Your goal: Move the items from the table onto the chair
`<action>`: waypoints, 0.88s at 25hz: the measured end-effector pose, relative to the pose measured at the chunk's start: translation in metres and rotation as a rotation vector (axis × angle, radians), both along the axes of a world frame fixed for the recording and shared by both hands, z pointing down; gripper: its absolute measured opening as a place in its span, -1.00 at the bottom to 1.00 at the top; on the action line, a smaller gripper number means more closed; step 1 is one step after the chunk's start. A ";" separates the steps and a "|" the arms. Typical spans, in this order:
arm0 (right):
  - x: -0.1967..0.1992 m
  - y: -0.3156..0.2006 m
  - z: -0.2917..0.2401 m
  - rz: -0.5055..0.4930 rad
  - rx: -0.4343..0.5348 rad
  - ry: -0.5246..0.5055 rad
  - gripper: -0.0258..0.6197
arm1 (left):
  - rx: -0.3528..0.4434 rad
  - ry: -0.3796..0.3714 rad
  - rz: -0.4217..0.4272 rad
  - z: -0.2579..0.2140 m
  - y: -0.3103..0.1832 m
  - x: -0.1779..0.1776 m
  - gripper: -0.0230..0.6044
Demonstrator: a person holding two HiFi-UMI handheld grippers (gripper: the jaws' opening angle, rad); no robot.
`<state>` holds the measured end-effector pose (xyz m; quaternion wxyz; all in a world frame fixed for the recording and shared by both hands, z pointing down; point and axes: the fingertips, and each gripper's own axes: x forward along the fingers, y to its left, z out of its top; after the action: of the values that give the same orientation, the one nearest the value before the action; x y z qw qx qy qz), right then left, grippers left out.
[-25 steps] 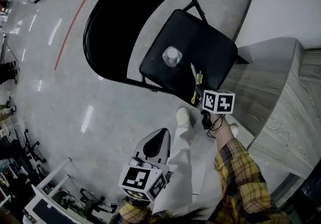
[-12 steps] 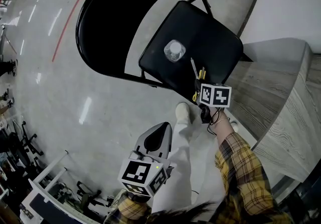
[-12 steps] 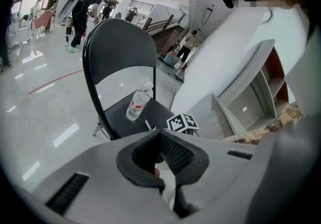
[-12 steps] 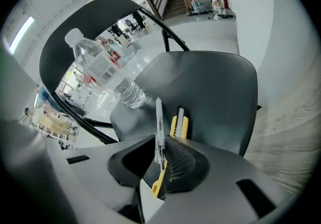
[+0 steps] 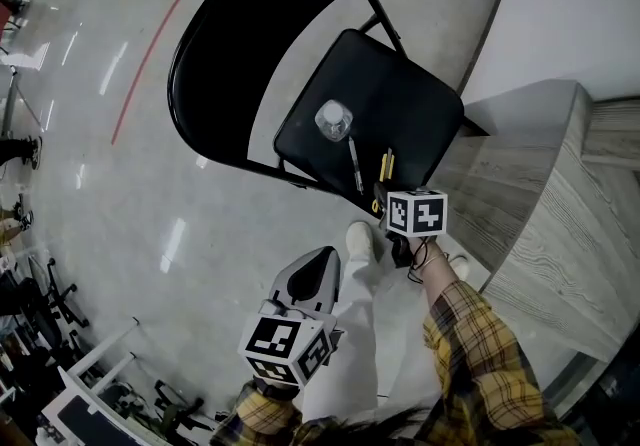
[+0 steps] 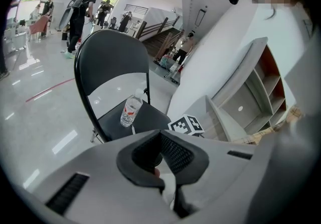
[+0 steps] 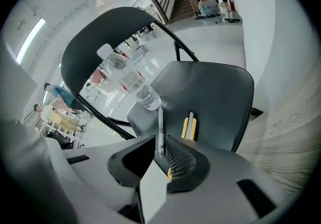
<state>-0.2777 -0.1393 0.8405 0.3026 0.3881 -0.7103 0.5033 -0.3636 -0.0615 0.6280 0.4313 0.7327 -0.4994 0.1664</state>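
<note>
Our right tongs (image 7: 159,140) have their jaws drawn almost together on the near end of a thin pen (image 7: 160,122). It sits in the narrow gap between the pads and runs straight out ahead of the tips. We read that as a grip on it, though we cannot tell whether its far end rests on anything. Our left tongs (image 6: 160,136) are fully closed with nothing between the pads, held back near the body, well apart from the right pair and short of the chair (image 5: 215,44). Just beyond the right tips, slightly to the right of the pen, a yellow utility knife (image 7: 189,127) lies flat on the chair's black seat (image 7: 220,97). Farther ahead, to the left of the pen's far end and close to it, a clear water bottle (image 7: 129,78) stands upright on the same seat. Off to the right of the right tongs runs the wood-grain table (image 5: 565,234), and the part of it we can see carries no item. We judge the task nearly done. The bottle and knife are already on the chair, and the pen is over the seat and only needs letting go there. Anything more would have to lie on table area outside our views.
</note>
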 end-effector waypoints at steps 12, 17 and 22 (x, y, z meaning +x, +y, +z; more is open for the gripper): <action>-0.002 0.029 -0.202 -0.029 0.167 -0.180 -0.71 | 0.153 0.001 0.044 -0.114 -0.014 0.038 -0.92; 0.003 0.053 -0.298 -0.037 0.265 -0.302 -0.71 | 0.259 -0.017 0.056 -0.175 -0.022 0.060 -0.92; 0.051 0.079 -0.366 -0.021 0.364 -0.398 -0.71 | 0.359 -0.013 0.094 -0.221 -0.029 0.109 -0.92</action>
<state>-0.2270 -0.0607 0.4749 0.0873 0.3224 -0.8386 0.4304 -0.2546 -0.0906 0.4069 0.2821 0.8192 -0.4893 0.0994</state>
